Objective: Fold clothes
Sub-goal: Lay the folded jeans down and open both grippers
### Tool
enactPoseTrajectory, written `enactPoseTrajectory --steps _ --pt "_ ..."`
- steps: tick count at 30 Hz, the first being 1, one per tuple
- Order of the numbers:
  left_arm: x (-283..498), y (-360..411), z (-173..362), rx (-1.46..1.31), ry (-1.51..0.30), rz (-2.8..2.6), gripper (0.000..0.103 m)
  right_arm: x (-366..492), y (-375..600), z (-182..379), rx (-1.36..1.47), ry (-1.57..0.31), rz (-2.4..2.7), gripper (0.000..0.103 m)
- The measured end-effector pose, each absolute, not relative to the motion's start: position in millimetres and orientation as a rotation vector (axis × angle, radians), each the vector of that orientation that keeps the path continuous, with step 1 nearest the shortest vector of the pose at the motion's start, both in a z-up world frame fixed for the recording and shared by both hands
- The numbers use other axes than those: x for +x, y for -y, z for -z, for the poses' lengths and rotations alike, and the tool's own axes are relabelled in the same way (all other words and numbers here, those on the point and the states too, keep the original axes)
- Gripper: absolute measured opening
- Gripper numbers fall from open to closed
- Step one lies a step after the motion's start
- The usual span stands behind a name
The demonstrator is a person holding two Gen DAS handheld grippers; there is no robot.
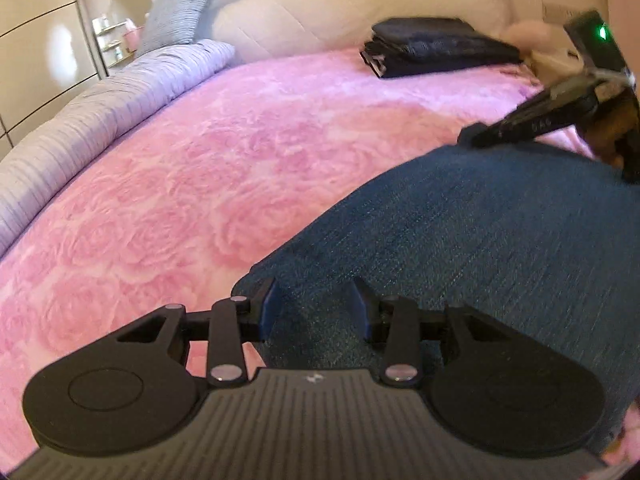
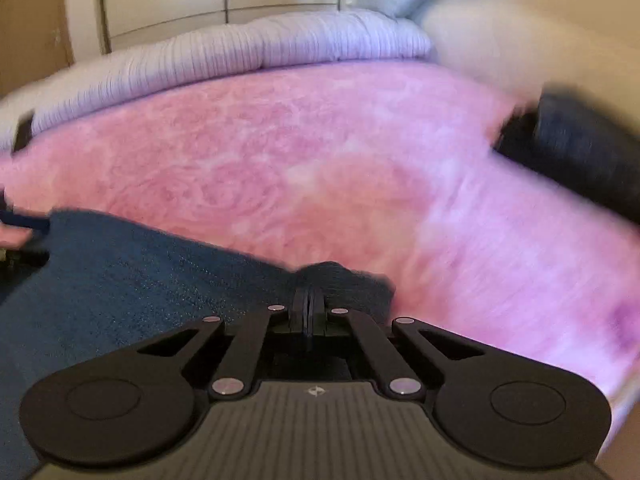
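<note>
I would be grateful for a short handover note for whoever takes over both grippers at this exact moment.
Left gripper: open, hovering over the near edge of the blue denim garment, holding nothing.
Right gripper: shut on a bunched edge of the same denim; its view is motion-blurred, so it appears mid-move.
The denim lies spread on the pink blanket. A stack of dark folded clothes sits at the far side by the headboard.
Done: that stack looks folded.
Left: the denim is not yet folded into a compact shape; probably the left gripper should take its edge and complete the fold.
</note>
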State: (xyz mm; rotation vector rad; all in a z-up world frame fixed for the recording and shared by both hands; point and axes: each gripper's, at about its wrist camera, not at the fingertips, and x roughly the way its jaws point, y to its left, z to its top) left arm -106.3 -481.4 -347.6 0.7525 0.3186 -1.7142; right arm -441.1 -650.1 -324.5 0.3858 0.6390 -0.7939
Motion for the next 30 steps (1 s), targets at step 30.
enactPoseTrajectory --steps 30 --pt "-81.8 446.9 325.7 0.643 -0.447 1.611 0.033 -466.4 599.8 297.6 0.444 -0.563 0.781 0.024"
